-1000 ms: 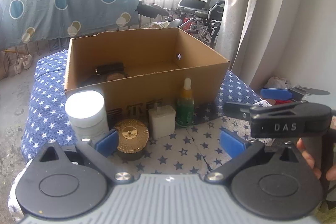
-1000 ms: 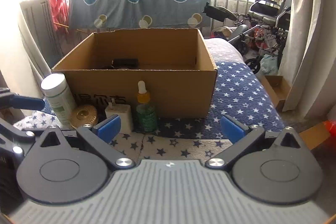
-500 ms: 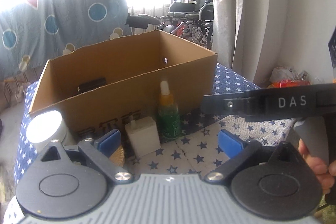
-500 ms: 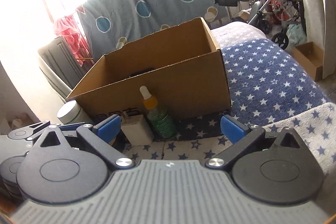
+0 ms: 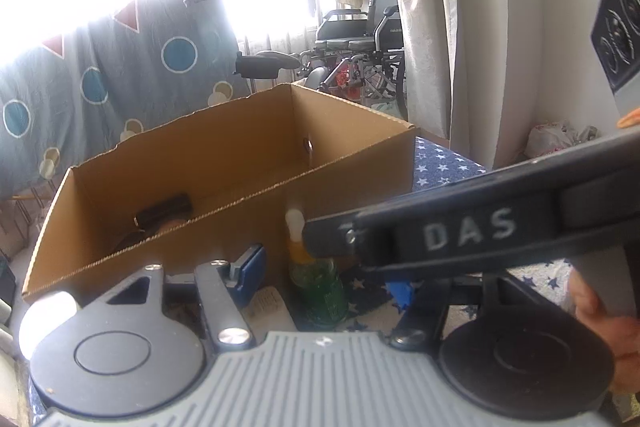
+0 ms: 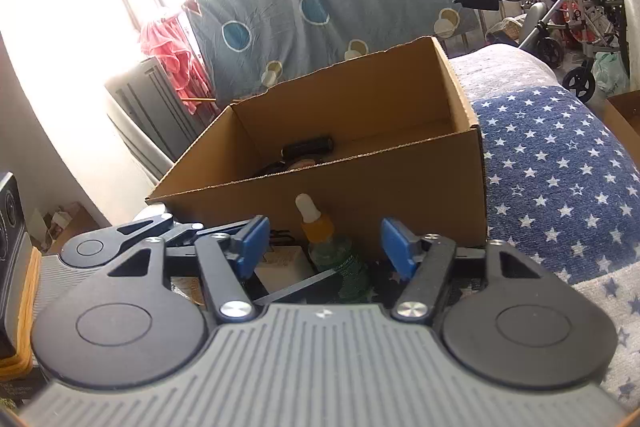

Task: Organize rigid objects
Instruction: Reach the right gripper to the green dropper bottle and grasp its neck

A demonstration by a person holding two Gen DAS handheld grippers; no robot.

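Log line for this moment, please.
phase: reach | right gripper: closing, green dropper bottle between fingers, not gripped | left gripper: closing, nothing gripped | cardboard box: behind bottle

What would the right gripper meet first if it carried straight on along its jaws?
Most likely the green dropper bottle, which stands between the closing jaws of the right gripper, untouched by either pad. Behind it is the cardboard box wall. Depth is hard to judge.
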